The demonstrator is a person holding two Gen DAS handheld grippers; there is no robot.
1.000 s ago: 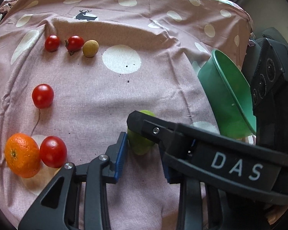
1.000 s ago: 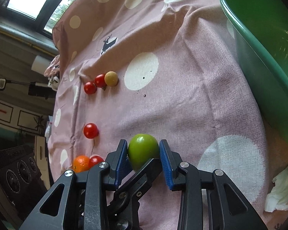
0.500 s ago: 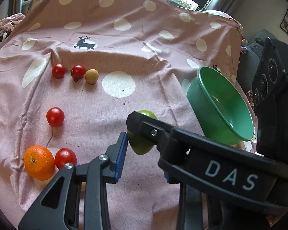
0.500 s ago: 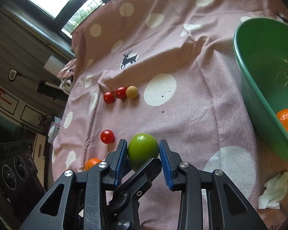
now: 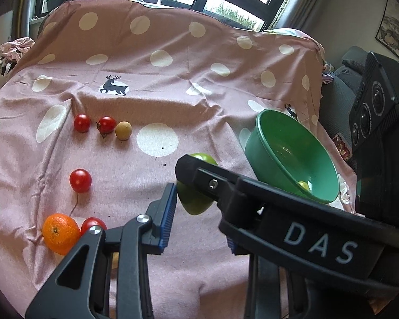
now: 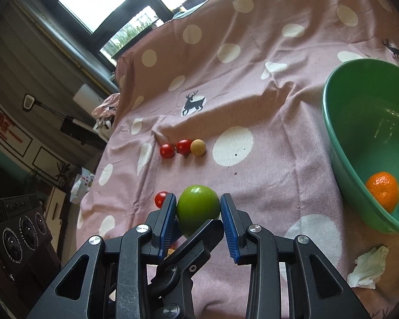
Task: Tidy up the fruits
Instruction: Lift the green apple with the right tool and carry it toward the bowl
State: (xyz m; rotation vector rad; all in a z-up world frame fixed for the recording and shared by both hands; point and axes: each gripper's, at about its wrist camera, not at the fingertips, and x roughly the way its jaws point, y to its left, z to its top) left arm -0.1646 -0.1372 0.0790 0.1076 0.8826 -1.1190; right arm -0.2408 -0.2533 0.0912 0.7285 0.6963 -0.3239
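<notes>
Green fruit (image 6: 196,207) lifted higher, clamped in right tool (image 6: 198,222), left tool (image 5: 199,214) unclear.

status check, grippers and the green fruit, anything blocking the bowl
Right gripper shut on round green fruit, lifted off cloth. Left gripper beside it, jaws unclear. Green plastic bowl to the right, path clear.
</notes>
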